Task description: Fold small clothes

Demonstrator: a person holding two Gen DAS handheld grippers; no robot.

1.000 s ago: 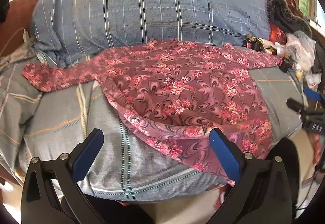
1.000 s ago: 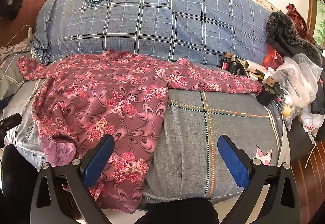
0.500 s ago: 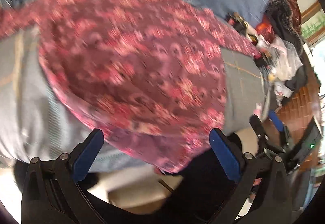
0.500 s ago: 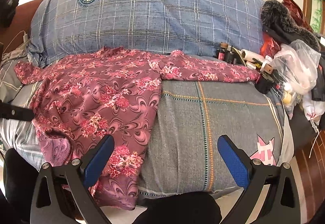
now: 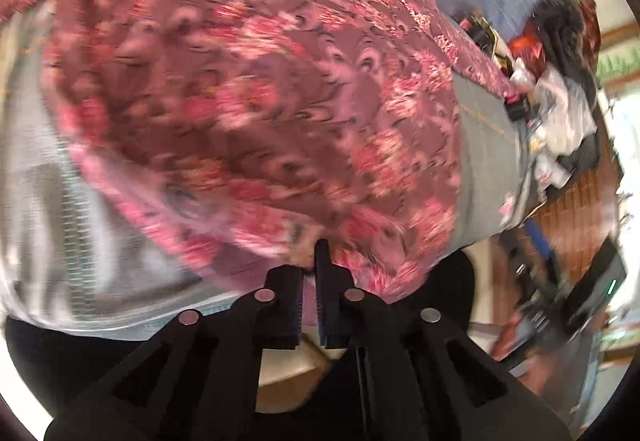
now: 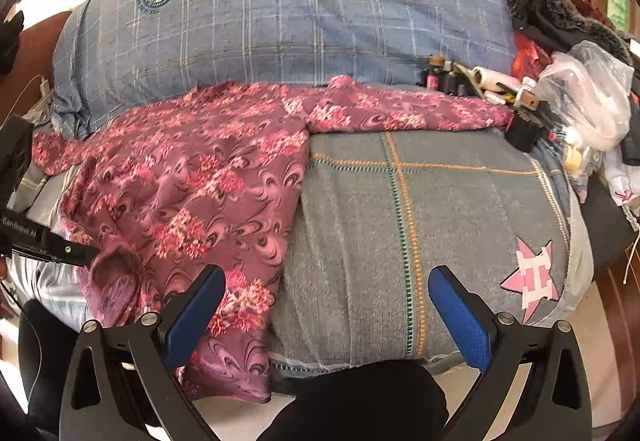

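The left gripper (image 5: 316, 261) is standing with its fingers (image 5: 322, 257) together, having just been closing, and the tips are reaching the near hem of the shirt (image 5: 248, 109). The view there is blurred, so whether cloth is actually pinched between them cannot be told. In the right wrist view that same gripper (image 6: 76, 252) is showing as a black arm at the shirt's (image 6: 192, 193) lower left corner, where the cloth is bunching up.

The right gripper (image 6: 326, 305) is hanging above the near edge of the bed (image 6: 420, 225) with its fingers (image 6: 196, 313) wide apart. The left finger is lying over the shirt's hanging hem; the other is standing over the bare grey blanket, and nothing is being held between them.

The shirt is lying spread across the left half of the bed, one sleeve stretching right along the foot of the blue pillow (image 6: 300, 9) and its hem drooping over the bed's front edge. A clear bag (image 6: 592, 89) and a fur-trimmed coat (image 6: 536, 1) are crowding the bed's right end.
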